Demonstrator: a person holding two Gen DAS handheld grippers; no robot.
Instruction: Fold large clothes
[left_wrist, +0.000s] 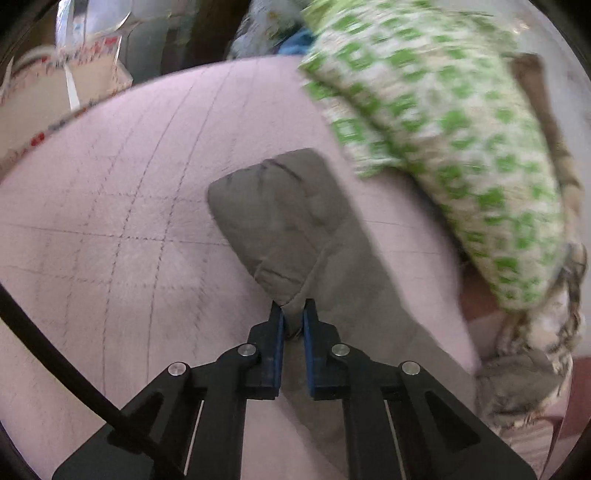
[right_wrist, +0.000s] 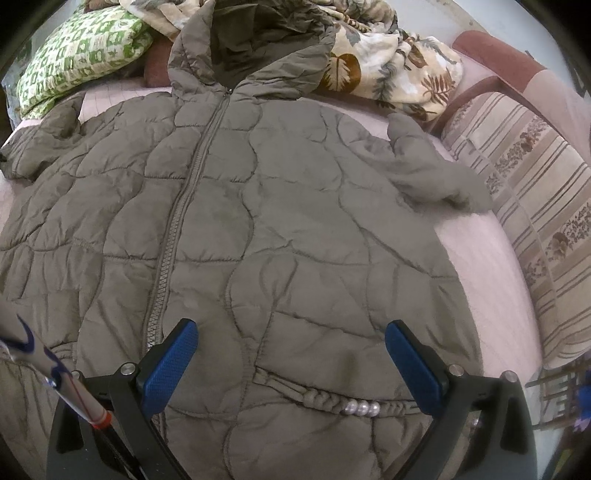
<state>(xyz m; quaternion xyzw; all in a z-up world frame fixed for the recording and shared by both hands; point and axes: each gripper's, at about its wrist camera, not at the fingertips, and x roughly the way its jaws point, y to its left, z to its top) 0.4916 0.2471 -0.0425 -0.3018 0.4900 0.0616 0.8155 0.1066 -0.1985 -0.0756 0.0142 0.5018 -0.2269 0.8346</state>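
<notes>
The left gripper (left_wrist: 293, 314) was closed narrowly on a pinch of grey sleeve (left_wrist: 280, 218), the fabric caught between its blue pads (left_wrist: 279, 347). The right gripper (right_wrist: 291, 354) was spread wide and held nothing, poised over the lower front of the quilted jacket (right_wrist: 295, 221), above the braided pocket trim with its pearl beads (right_wrist: 364, 408).

The jacket was laid front up on the pink bedspread (right_wrist: 491, 280), zip (right_wrist: 184, 206) closed, hood toward the far bedding. The step in hand was judged to be folding the pinched sleeve in over the jacket's body. It would be done best if the sleeve were lifted only slightly clear and carried straight toward the zip, while the body was pinned or smoothed by the free gripper so the padding did not drag. How securely the fabric was held could not be told, as the left view was blurred.

Open bedspread was seen beyond the jacket's left sleeve. The green-patterned pillow (left_wrist: 443, 122) lay just beside that sleeve, possibly touching it. The floral blanket (right_wrist: 399, 66) lay against the hood, and the striped cushion (right_wrist: 535, 221) stood near the jacket's other sleeve, so room there was tighter.
</notes>
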